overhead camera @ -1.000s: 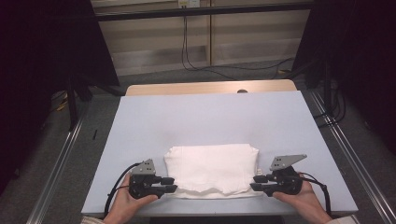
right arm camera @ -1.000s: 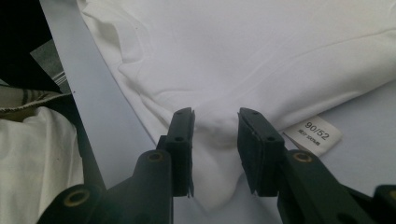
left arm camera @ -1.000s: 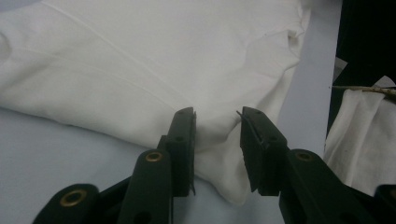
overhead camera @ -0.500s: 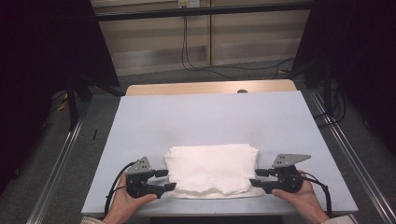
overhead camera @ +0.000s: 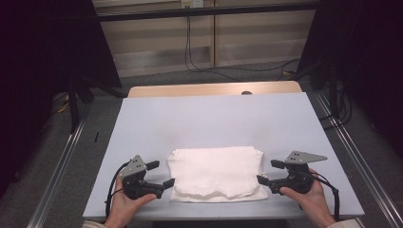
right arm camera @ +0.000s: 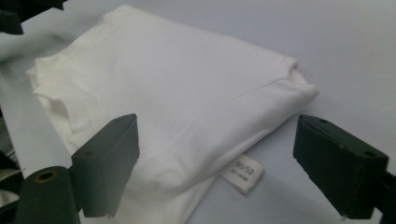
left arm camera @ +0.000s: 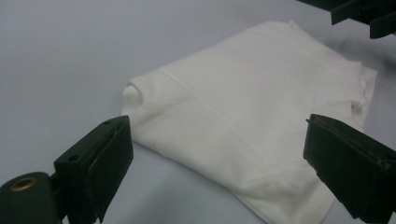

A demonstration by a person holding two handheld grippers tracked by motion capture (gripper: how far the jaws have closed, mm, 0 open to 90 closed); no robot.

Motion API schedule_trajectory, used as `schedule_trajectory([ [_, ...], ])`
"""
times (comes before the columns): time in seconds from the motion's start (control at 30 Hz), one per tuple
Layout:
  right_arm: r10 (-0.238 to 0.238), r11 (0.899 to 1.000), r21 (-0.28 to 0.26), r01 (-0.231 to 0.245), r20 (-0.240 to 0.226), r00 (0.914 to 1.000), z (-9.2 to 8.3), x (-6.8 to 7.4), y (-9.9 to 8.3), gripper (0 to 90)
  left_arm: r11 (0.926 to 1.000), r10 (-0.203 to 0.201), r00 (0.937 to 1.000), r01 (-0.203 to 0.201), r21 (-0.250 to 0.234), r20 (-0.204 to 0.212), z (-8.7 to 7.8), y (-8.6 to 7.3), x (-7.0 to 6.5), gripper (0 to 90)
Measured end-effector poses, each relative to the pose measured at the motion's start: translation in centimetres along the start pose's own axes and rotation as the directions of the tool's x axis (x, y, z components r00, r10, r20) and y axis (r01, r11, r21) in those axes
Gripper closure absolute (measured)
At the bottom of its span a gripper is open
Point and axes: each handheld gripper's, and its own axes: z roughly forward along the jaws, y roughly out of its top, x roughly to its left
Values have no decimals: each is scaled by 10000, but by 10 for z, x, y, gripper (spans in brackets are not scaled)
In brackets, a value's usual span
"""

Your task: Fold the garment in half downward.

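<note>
A folded white cloth [overhead camera: 217,173] lies on the near middle of the pale table [overhead camera: 214,118], with a small label [right arm camera: 242,173] sticking out from under one edge in the right gripper view.

The left gripper [overhead camera: 160,174] sits just left of the cloth, pointing right at it. Its jaws have just been opening and now stand wide apart; the cloth's edge lies between them in the left gripper view, but the pads [left arm camera: 109,163] do not press on it.

The right gripper [overhead camera: 270,172] sits just right of the cloth, pointing left. Its jaws have also just been opening and are spread wide, the cloth's edge and label between them, the pads [right arm camera: 116,158] clear of the fabric. Neither gripper holds anything.
</note>
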Motion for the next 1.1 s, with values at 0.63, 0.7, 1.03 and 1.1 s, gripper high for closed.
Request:
schedule_trajectory([
  [0.63, 598, 9714, -2373, 0, 2450, 9677, -25, -11, -1, 70, 9807, -196, 9841, -154, -1948, -1764, -29, -1, 6, 31],
  [0.7, 672, 9690, -2471, 2, 2642, 9621, -27, -12, -3, 69, 9755, -381, 9798, -62, -2201, -1965, -34, -2, 7, 31],
  [1.03, 1082, 9491, -3150, 82, 3503, 9304, -43, -17, -13, 69, 9599, -900, 9577, 103, -2800, -2733, -46, -7, 9, 36],
  [1.1, 1097, 9470, -3209, 139, 3638, 9250, -47, -16, -16, 69, 9541, -1016, 9547, 138, -2993, -2796, -49, -8, 9, 36],
])
